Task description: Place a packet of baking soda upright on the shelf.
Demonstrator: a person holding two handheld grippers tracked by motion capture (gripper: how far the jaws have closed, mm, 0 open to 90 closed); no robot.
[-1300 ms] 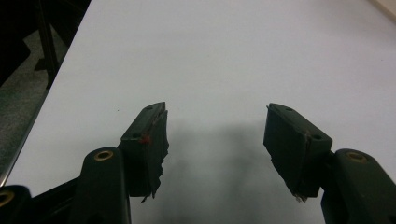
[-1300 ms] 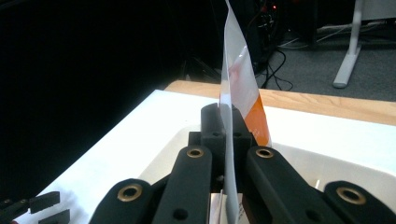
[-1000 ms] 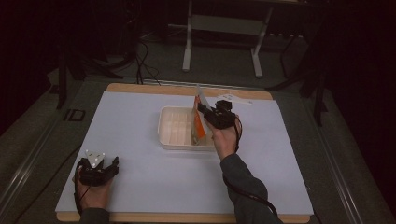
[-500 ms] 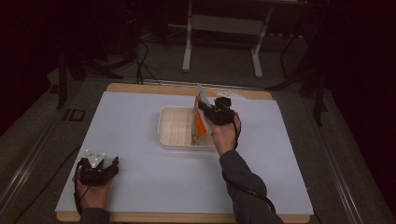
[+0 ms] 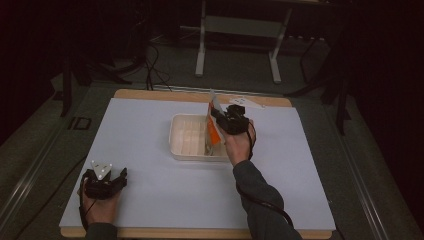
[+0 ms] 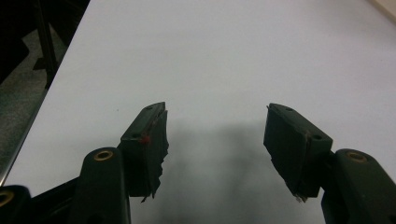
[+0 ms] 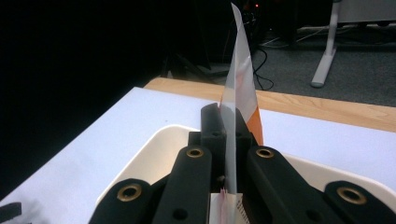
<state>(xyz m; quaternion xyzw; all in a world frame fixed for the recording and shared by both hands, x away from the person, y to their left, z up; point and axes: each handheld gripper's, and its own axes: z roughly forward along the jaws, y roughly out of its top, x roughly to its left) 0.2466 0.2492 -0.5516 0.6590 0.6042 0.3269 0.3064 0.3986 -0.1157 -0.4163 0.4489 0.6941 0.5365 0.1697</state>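
A flat packet point(image 5: 214, 134), orange low down and clear or white at the top, stands on edge over the right side of a white tray point(image 5: 186, 145) in the middle of the table. My right gripper point(image 5: 218, 120) is shut on it. In the right gripper view the packet point(image 7: 240, 79) rises thin and upright from between the closed jaws of my right gripper point(image 7: 229, 119), above the tray's rim point(image 7: 154, 140). My left gripper point(image 5: 121, 176) rests at the table's front left, open with nothing in it. In its own view the left gripper point(image 6: 217, 112) has bare white tabletop between its pads.
The white mat point(image 5: 150, 200) covers a wooden-edged table. A pale flat sheet point(image 5: 246, 102) lies at the back edge behind the tray. Beyond the table stand a desk frame's legs point(image 5: 201, 50) and cables point(image 5: 155, 65) on a dark floor.
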